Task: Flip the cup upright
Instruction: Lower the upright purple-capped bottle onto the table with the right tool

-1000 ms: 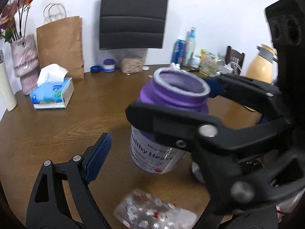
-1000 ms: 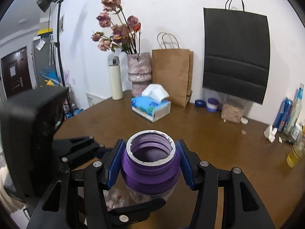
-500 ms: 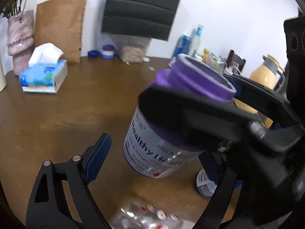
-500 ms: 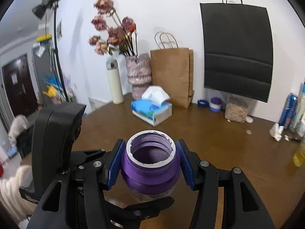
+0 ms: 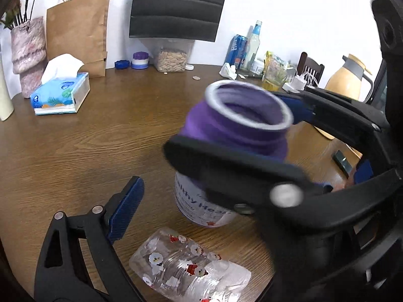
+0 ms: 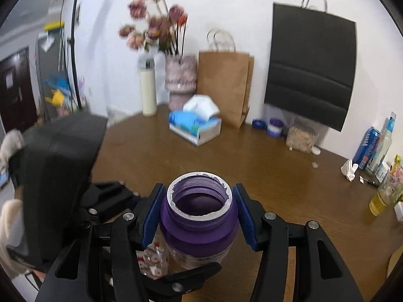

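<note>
A purple-necked jar (image 6: 199, 226) with a white label stands mouth up, slightly tilted, its base at the wooden table (image 5: 75, 151). My right gripper (image 6: 199, 201) is shut on its neck, one blue pad on each side. In the left wrist view the jar (image 5: 234, 125) sits centre right, with the right gripper (image 5: 241, 130) reaching in from the right. A clear plastic cup (image 5: 189, 266) printed with Santa figures lies on its side close below the jar. My left gripper (image 5: 249, 178) is open and empty; its left finger (image 5: 126, 209) is beside the cup and its right finger is mostly hidden.
A tissue box (image 5: 60, 93), a brown paper bag (image 5: 75, 30) and a pink vase (image 5: 27, 55) stand at the back left. A nut container (image 5: 171, 59), bottles (image 5: 249, 45) and a cream kettle (image 5: 350, 78) line the back and right. A black bag (image 5: 176, 5) hangs on the wall.
The jar was lifted and tilted half a second ago; it now sits lower and nearly upright, still in the right gripper. More of the clear cup shows in the left wrist view.
</note>
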The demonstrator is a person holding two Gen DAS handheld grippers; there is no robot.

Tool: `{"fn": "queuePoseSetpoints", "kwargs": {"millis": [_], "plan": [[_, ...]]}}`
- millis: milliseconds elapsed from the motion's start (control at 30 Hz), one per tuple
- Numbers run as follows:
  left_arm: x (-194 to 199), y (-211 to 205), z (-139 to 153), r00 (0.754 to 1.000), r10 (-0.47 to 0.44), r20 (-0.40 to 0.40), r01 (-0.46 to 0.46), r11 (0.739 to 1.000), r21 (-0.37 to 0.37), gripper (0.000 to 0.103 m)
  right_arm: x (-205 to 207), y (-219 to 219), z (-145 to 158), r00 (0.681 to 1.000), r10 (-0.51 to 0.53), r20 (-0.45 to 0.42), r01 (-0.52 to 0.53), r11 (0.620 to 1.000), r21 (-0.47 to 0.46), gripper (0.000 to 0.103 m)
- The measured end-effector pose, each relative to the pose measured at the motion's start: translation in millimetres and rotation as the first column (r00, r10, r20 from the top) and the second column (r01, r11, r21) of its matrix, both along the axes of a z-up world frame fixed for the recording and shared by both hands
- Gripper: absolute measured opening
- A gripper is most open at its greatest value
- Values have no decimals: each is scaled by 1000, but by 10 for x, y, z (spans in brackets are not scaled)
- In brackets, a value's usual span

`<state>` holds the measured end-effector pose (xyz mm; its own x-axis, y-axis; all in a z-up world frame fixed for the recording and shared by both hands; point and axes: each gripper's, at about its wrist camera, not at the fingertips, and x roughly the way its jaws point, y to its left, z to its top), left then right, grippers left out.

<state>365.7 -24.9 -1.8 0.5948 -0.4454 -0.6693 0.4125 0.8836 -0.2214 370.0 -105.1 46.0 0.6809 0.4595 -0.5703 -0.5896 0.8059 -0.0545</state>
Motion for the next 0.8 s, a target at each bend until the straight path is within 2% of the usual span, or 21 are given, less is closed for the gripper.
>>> {"fn": "queuePoseSetpoints", "kwargs": {"millis": [67,200,267,300,367,567,767,800], "plan": [[46,6,-30,1000,7,-14,-7,1000,-5,91,58,27,-37,1000,5,-18,-5,1000,-17,59],[169,38,-98,999,8,-48,-9,1000,-12,91,265,62,-99,993,-1,-119,-5,999,-45,59],[189,25,-96,999,-19,-33,19,1000,-21,80,336,82,-126,987,-5,-160,-4,998,-58,59],[173,6,-78,999,-43,-13,42,999,-23,61,373,95,-132,985,-6,-174,-5,998,-66,59],[167,-26,-30,998,-64,17,64,998,-9,60,426,123,-127,982,-1,-190,-14,997,-76,59],[284,-62,-26,993,-114,37,111,991,73,60,612,87,-117,967,27,-253,-41,998,-50,60],[474,-6,-29,992,-119,38,116,991,66,61,805,103,-99,960,51,-274,-66,997,-45,60],[511,4,-30,993,-114,36,112,991,70,65,840,110,-87,959,57,-276,-73,996,-48,60]]}}
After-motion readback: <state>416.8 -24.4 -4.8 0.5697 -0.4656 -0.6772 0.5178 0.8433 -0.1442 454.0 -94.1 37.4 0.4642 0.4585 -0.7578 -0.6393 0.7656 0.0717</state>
